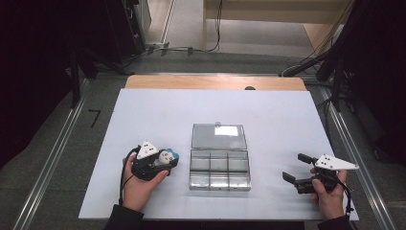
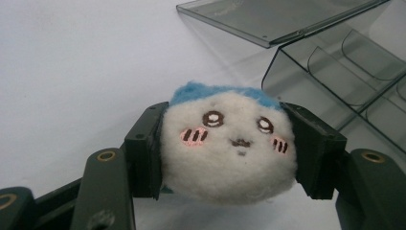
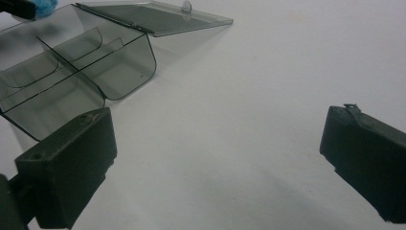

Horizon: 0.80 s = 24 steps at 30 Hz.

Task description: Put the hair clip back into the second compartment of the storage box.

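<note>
A small white plush toy (image 2: 227, 143) with a blue top and an embroidered face sits between the jaws of my left gripper (image 2: 225, 151), which is shut on it. In the high view the left gripper (image 1: 168, 159) holds the plush toy (image 1: 166, 156) just left of a clear plastic compartment box (image 1: 219, 170), whose lid (image 1: 219, 136) lies open and flat behind it. My right gripper (image 1: 296, 167) stands open to the right of the box, low over the white table, nothing between its jaws. The right gripper view shows the box (image 3: 72, 72) at upper left.
A white sheet (image 1: 143, 115) covers the table, with a wooden strip (image 1: 215, 82) along the far edge. Metal rails (image 1: 52, 148) run along both sides on the floor, and dark stands and cables stand beyond the table.
</note>
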{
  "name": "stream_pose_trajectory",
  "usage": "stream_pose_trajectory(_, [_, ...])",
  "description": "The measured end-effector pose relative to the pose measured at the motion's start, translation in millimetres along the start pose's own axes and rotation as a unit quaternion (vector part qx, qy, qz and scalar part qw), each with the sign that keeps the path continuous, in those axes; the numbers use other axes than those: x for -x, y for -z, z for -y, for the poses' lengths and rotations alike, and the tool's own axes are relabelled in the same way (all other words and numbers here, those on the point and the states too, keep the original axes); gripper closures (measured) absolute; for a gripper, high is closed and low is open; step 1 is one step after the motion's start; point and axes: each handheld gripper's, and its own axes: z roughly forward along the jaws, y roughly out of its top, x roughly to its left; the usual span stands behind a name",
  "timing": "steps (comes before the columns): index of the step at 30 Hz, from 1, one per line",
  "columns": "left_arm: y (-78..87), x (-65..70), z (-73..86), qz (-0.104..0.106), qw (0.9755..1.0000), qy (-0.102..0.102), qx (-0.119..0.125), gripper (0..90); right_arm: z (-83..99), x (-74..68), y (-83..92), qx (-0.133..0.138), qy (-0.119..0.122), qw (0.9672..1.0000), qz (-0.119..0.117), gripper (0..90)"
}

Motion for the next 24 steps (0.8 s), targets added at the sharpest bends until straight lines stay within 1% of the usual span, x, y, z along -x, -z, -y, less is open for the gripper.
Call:
stream_pose_trajectory(10, [5.3,2.9,-5.3,0.010,0.9998,0.005,0.018,37.2,0.1,-0.2,-0.4,0.000,0.002,1.0000,0.001,0.0])
stream_pose_trajectory(24, [9.3,12.2,-13.5,0.031,0.9988,0.009,0.036,37.1,0.2,-0.6,-0.5,0.000,0.002,1.0000,0.002,0.0])
